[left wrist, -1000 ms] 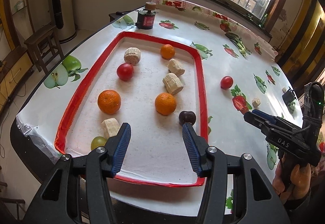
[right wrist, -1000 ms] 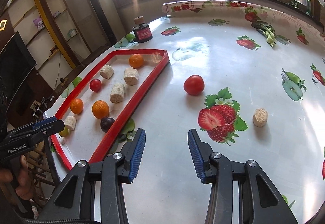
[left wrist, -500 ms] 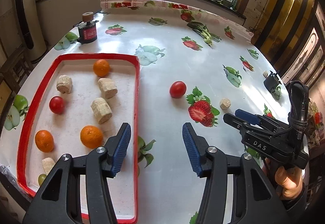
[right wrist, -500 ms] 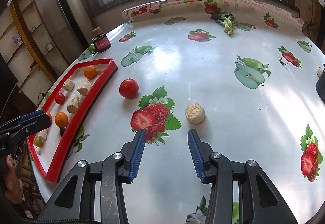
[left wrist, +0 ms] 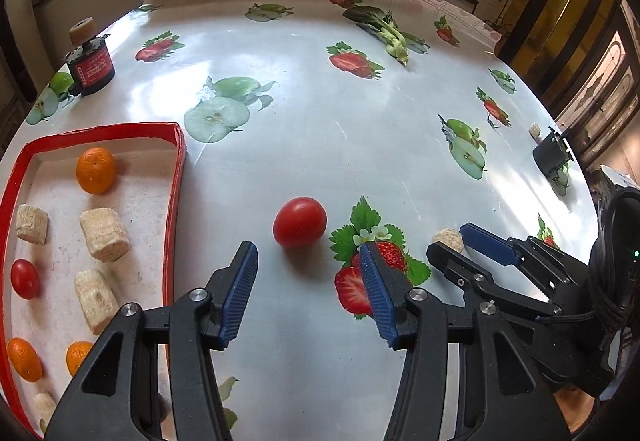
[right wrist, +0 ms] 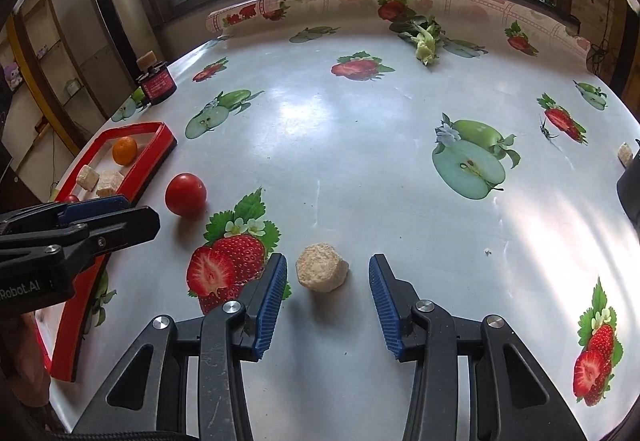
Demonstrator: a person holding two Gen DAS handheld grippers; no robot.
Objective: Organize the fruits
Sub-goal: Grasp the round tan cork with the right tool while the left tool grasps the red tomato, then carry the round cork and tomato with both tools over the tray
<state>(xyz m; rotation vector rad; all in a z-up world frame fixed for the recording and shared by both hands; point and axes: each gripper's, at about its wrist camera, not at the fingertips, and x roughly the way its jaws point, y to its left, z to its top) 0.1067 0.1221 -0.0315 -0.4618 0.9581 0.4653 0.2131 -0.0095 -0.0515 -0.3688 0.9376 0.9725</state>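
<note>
1. Left gripper point(left wrist: 308, 281): jaws apart, nothing between the pads. It hangs over bare tablecloth; the loose red tomato point(left wrist: 300, 222) lies just ahead of the gap, not touched.
2. Right gripper point(right wrist: 328, 297): jaws apart, nothing gripped. The beige chunk point(right wrist: 322, 267) sits on the cloth ahead of the fingertips, clear of both pads.
3. Tomato and chunk lie near each other, with the printed strawberry point(right wrist: 228, 261) between them.
4. Red tray point(left wrist: 173, 201), left of the tomato: holds oranges point(left wrist: 96, 170), beige chunks point(left wrist: 104, 240) and a small tomato point(left wrist: 25, 279).
5. Far left on the table point(right wrist: 360, 145): dark jar point(left wrist: 91, 70) with red label.
</note>
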